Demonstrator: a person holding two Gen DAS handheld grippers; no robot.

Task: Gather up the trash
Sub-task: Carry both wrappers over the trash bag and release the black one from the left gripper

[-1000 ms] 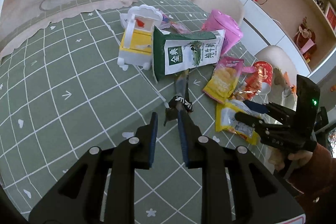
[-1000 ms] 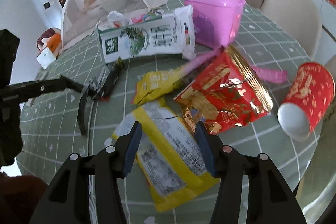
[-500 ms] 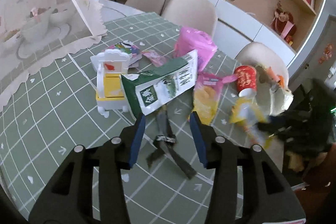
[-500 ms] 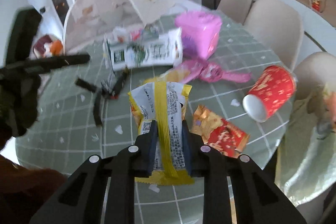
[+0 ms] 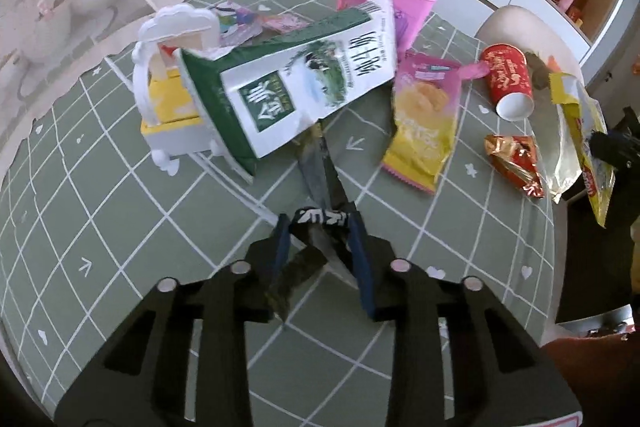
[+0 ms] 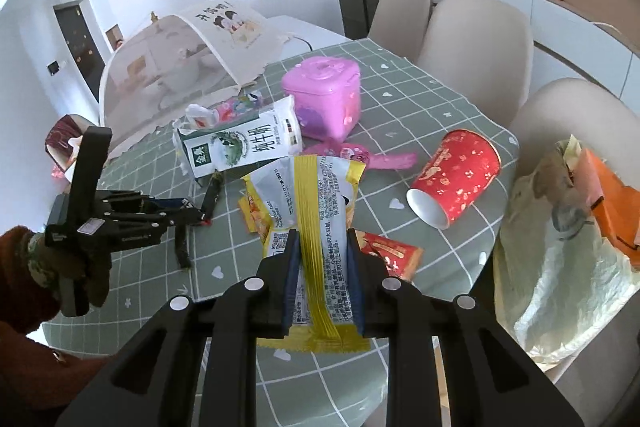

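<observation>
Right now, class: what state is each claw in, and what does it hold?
Left claw: open, its tips on either side of the black wrapper.
Right claw: shut on the yellow snack bag.

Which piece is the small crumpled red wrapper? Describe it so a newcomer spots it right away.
Start at the green checked tablecloth and find the red paper cup lying on its side near the table's edge. Just in front of the cup's open mouth lies the crumpled red wrapper, on the cloth. Unlike the flat pink-and-yellow snack bag beside it, it is small, shiny red-gold foil.
</observation>
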